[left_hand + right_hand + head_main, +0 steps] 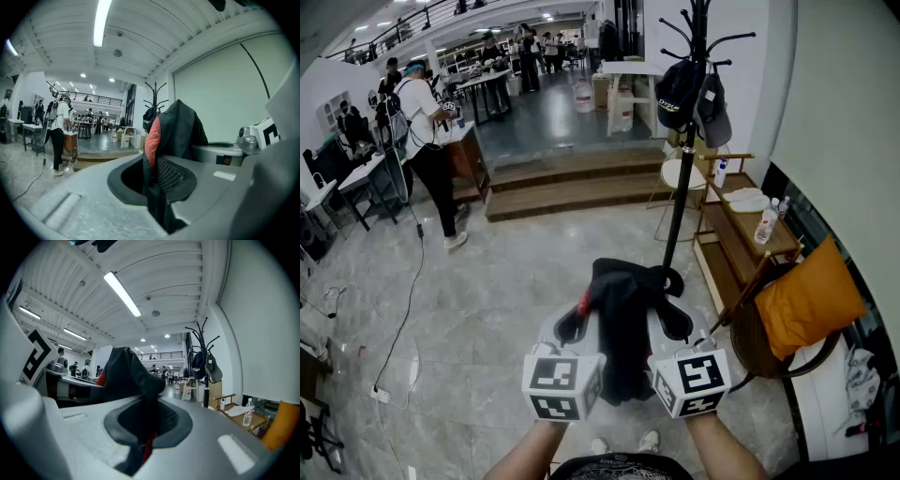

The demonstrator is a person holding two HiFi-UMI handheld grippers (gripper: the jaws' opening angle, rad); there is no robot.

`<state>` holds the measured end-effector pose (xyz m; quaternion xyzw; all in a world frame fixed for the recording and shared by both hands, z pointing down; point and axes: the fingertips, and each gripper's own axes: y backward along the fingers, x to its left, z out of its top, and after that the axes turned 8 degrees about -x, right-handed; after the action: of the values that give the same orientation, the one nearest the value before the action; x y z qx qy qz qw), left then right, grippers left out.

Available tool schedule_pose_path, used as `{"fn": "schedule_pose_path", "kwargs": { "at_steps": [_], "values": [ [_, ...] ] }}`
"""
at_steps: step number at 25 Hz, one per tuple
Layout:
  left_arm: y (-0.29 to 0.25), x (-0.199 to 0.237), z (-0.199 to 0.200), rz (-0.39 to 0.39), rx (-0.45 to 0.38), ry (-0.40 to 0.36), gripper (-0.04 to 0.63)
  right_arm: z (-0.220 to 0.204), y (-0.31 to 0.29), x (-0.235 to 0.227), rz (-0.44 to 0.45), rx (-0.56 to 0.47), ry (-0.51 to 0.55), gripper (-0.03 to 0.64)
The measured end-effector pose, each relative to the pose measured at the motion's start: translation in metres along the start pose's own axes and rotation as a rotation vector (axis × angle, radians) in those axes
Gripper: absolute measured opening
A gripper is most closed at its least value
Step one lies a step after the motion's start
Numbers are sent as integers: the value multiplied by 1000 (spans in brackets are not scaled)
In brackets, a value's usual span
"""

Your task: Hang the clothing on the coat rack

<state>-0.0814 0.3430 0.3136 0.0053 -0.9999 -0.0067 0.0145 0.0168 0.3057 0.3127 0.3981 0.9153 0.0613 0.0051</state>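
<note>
L gripper (577, 323) fingers are clamped on the jacket's (623, 328) red-mesh edge and R gripper (680, 323) fingers on a black fold, so the jacket hangs btwn them over the floor, short of the coat rack (684, 187). Open floor ahead to the rack base; caps (694, 94) fill the mid hooks. R side is tight w/ a wooden desk (741, 234) and an orange cushion (806, 300) near the pole, while the person (427, 150) at left is well apart.
</note>
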Motion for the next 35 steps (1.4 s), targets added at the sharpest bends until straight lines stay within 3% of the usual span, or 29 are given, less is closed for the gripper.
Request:
{"fn": "schedule_pose_path", "kwargs": {
  "at_steps": [19,27,35],
  "values": [
    [-2,34,-7,-74,8,-5,34,-11,-20,19,-72,22,-10,21],
    [-43,36,-12,-51,20,-14,34,-19,-48,-9,-45,20,-19,21],
    [-106,20,-14,-39,24,-14,34,-24,-80,-67,-28,12,-22,21]
  ]
}}
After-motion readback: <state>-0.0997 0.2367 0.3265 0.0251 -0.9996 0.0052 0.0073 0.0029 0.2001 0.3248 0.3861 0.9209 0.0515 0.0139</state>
